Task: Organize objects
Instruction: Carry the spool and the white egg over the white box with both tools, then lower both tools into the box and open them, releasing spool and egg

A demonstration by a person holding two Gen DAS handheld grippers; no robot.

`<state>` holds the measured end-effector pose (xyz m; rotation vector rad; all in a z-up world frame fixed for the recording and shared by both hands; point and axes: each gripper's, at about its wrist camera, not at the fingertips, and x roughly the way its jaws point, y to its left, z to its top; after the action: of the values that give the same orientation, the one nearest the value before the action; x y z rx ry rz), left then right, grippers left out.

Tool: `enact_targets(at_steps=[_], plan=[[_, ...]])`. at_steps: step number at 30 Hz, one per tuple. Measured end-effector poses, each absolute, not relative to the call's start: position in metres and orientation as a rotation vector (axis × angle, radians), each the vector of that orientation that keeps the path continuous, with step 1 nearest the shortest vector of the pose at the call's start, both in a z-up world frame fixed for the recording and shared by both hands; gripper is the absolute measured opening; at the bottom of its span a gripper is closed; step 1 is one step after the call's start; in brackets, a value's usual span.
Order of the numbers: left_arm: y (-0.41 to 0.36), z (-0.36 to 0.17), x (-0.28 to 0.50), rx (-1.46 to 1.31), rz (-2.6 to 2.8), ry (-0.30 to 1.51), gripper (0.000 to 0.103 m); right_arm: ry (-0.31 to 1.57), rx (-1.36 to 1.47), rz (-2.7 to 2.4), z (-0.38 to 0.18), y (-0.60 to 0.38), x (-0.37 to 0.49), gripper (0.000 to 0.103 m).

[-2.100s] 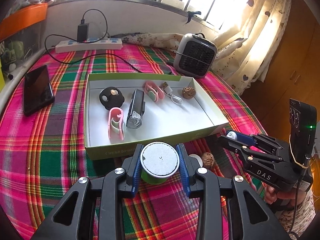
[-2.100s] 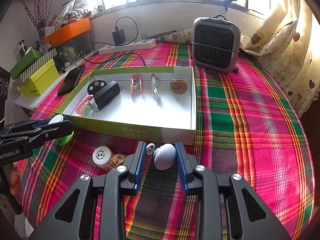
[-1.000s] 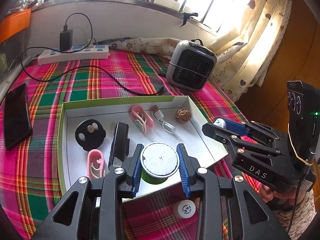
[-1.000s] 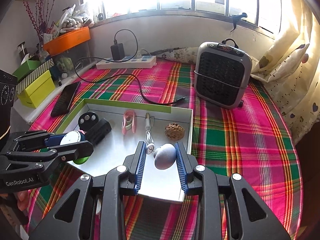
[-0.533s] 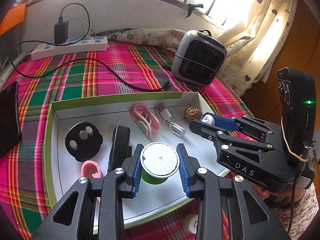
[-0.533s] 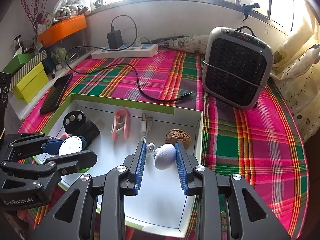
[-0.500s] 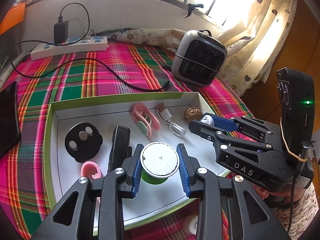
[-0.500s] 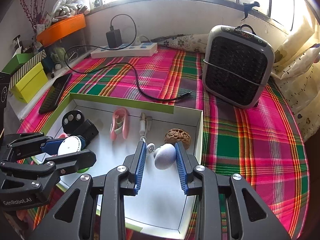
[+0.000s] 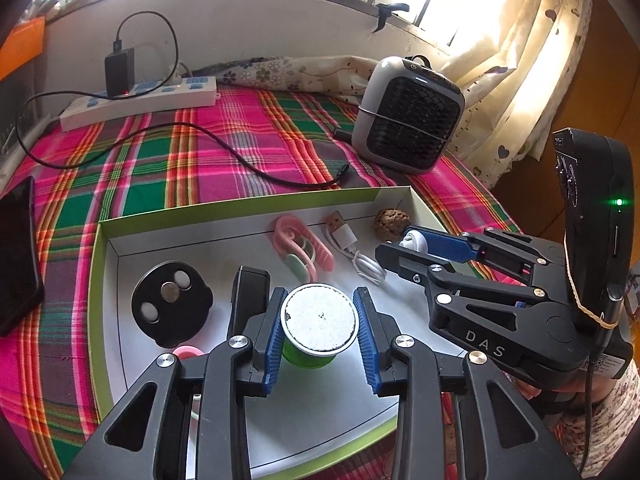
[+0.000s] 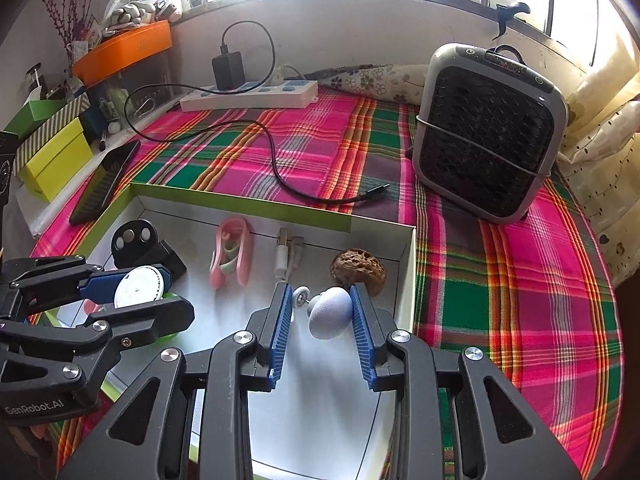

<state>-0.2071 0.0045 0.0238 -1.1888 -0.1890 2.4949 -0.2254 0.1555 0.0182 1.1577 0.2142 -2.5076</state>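
Observation:
A white shallow box with a green rim (image 9: 248, 210) (image 10: 240, 204) lies on the plaid cloth. My left gripper (image 9: 318, 322) is shut on a green cup with a white foil lid (image 9: 318, 316), held over the box's front middle; it also shows in the right wrist view (image 10: 138, 284). My right gripper (image 10: 320, 312) is shut on a pale blue-grey egg-shaped piece with a small white wheel (image 10: 330, 312), held over the box's right part beside a walnut (image 10: 358, 268). The right gripper shows in the left wrist view (image 9: 404, 248).
In the box lie a black round holder (image 9: 172, 304), a black block (image 9: 248, 292), pink clips (image 9: 304, 248), a white USB cable (image 9: 352, 246). A grey heater (image 10: 488, 136), a power strip (image 10: 248, 98), a black cable (image 10: 276, 160) and a phone (image 10: 106, 180) lie around it.
Both grippers have moved forward from the cloth in front of the box to over its inside, each carrying its object. In the last half second they barely moved.

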Motion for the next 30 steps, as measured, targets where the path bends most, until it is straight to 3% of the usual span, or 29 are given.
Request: enact_targets(at_steps=[30], plan=[[-0.012,0.023,-0.216,-1.182,2.566,-0.19,0.031,0.285,1.128,-2.53,0.01,0.144,-0.231,0.031]])
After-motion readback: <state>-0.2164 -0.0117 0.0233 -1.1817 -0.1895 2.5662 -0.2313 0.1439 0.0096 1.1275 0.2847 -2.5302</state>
